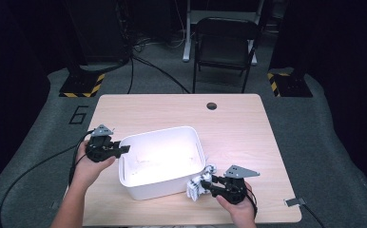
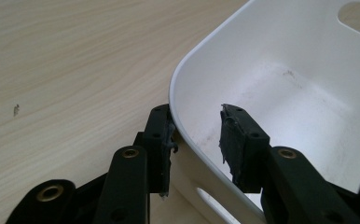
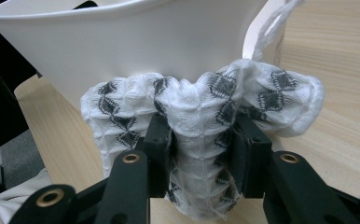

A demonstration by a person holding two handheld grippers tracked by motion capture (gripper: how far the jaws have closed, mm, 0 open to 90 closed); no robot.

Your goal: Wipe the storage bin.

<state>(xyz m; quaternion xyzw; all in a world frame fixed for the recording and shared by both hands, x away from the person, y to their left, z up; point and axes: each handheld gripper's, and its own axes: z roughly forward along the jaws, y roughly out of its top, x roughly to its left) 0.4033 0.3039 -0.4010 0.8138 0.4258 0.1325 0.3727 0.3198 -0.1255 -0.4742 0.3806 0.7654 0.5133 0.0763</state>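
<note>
A white plastic bin [image 1: 160, 189] stands on the wooden table [image 1: 238, 128], near its front. My left gripper [image 1: 123, 150] is at the bin's left rim. In the left gripper view its jaws [image 2: 199, 135] straddle the rounded corner of the bin [image 2: 280, 46], one finger [image 2: 162, 140] against the outside of the rim and the other pad [image 2: 236, 140] inside, clear of the wall. My right gripper [image 1: 206, 185] is at the bin's front right corner, shut on a white cloth with black diamonds [image 1: 198, 183]. The cloth [image 3: 201, 98] bulges above the right gripper [image 3: 201, 140] and rests against the bin's outer wall [image 3: 145, 42].
The bin's inside looks bare apart from faint scuffs. A round cable hole [image 1: 212, 105] sits near the table's far edge. A black folding chair [image 1: 224, 45] stands on the floor beyond the table. Cables trail from both grippers off the front edge.
</note>
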